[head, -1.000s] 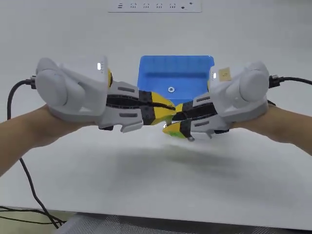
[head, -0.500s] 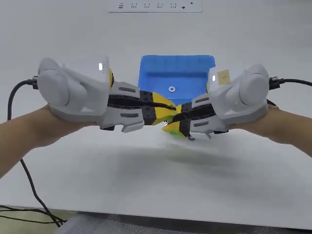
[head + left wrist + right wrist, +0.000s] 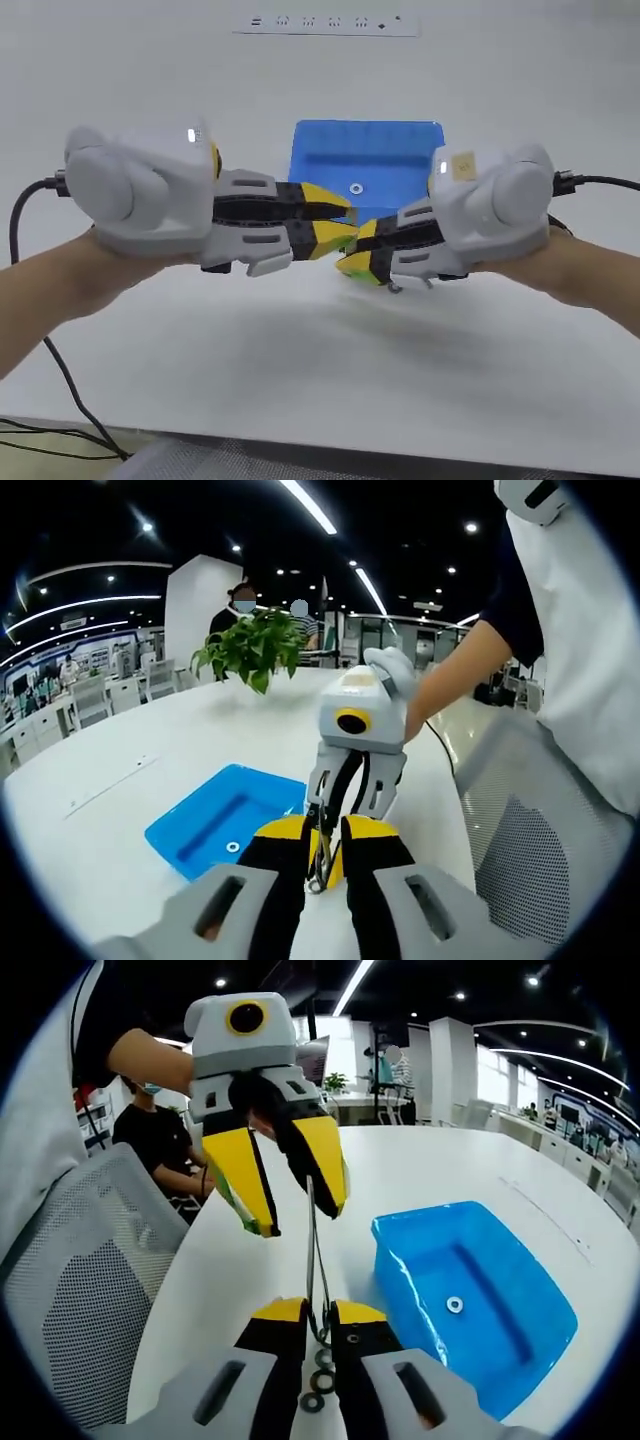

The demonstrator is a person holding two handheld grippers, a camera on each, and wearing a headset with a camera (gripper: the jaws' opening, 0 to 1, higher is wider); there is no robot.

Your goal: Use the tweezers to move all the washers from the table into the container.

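Observation:
Thin metal tweezers (image 3: 312, 1250) stand up from my right gripper (image 3: 318, 1312), which is shut on them. Their far end reaches between the spread yellow jaws of my left gripper (image 3: 295, 1210), which faces it, open. In the left gripper view the tweezers' tip (image 3: 318, 865) lies in the gap of my left gripper (image 3: 322, 825). In the head view my left gripper (image 3: 348, 222) and right gripper (image 3: 350, 250) meet tip to tip in front of the blue container (image 3: 365, 128). One washer (image 3: 356, 188) lies inside it. Loose washers (image 3: 322, 1380) lie on the table under my right jaws.
The white table (image 3: 320, 370) stretches wide in front of the grippers. A power strip (image 3: 325, 22) lies at the far edge. Black cables (image 3: 40, 330) trail off the left and right sides. A mesh chair (image 3: 80, 1290) and seated people are beyond the table.
My left gripper has drawn back a little to the left. The right gripper stays put with the tweezers. The head view has shifted slightly.

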